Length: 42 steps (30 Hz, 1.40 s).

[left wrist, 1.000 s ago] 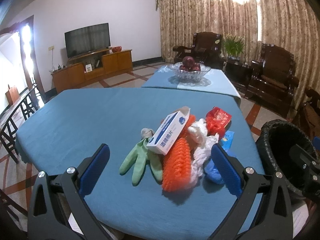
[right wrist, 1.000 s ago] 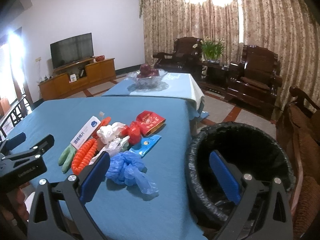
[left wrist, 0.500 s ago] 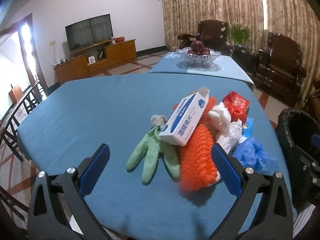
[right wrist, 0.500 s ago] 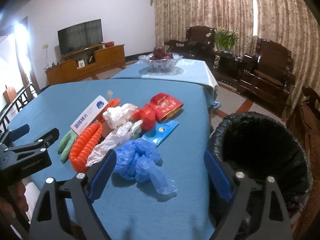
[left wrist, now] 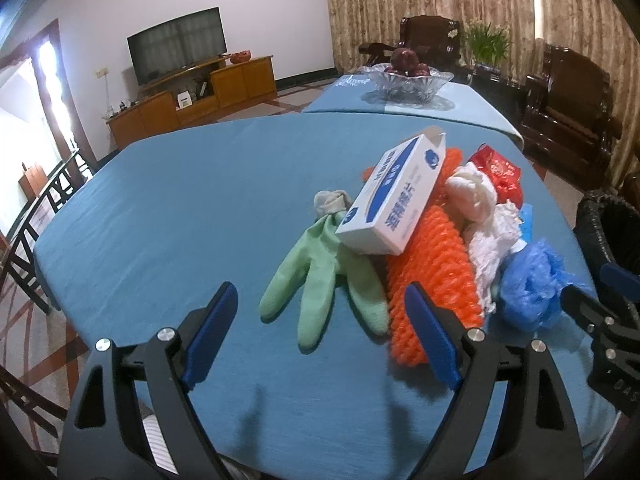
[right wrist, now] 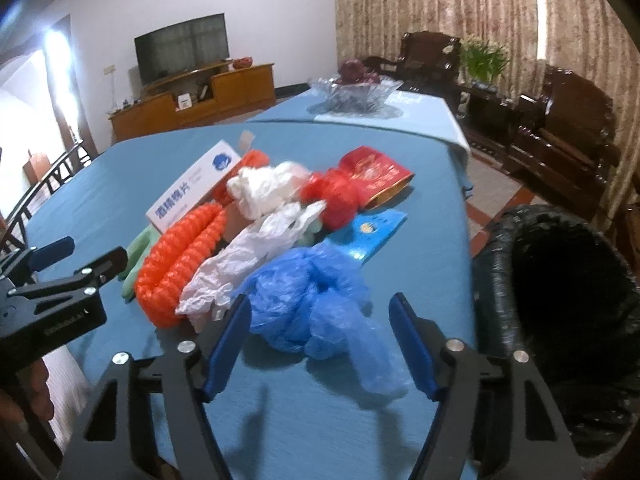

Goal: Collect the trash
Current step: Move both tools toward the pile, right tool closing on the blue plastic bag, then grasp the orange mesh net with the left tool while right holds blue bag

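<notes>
Trash pile (left wrist: 432, 216) on the blue table (left wrist: 192, 200), left gripper (left wrist: 320, 336) and right gripper (right wrist: 320, 344) both spread, empty.

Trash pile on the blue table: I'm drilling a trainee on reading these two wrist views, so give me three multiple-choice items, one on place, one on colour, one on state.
1. Where does the white-and-blue cardboard box lie?
A. in the bin
B. propped on the orange mesh netting and green rubber glove
C. beside the fruit bowl

2. What colour is the crumpled plastic bag in front of the right gripper?
A. blue
B. yellow
C. black

3. How do the right gripper's jaws stand?
A. shut on the bag
B. shut on nothing
C. open, holding nothing

Answers: B, its near end overlaps the glove and netting; A, the thin film is plainly blue; C, the jaws stand apart, the bag lying on the table just beyond them.
</notes>
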Each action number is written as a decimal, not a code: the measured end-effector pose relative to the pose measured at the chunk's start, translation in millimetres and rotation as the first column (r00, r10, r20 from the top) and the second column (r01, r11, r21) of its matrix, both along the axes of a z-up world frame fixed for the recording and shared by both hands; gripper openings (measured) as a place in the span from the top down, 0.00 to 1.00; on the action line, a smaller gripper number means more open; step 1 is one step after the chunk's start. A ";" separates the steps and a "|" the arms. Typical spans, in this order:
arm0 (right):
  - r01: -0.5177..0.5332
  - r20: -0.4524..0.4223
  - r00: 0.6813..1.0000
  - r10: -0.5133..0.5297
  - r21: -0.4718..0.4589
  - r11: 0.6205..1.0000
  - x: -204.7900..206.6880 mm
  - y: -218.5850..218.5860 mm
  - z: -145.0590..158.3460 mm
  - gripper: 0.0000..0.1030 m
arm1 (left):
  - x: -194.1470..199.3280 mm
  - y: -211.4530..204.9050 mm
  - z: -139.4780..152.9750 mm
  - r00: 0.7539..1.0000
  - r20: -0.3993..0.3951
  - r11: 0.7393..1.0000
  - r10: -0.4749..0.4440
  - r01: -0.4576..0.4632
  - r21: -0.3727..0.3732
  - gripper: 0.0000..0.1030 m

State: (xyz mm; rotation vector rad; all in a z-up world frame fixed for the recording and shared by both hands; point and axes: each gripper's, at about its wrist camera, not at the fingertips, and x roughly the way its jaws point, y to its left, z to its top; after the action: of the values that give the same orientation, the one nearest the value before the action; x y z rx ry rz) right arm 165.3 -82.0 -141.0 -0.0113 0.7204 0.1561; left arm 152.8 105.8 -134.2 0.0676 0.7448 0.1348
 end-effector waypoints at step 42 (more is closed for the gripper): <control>0.001 -0.023 1.000 0.001 0.098 0.995 3.5 -52.2 -1.3 0.96 | 6.0 -51.6 -1.8 0.994 -0.022 0.994 -0.105 0.104 -0.035 0.27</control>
State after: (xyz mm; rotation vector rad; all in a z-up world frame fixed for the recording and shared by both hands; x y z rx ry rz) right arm 168.9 -134.2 -142.3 0.0845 0.7350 0.1918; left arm 158.8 54.1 -136.0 0.0760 0.7654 0.0213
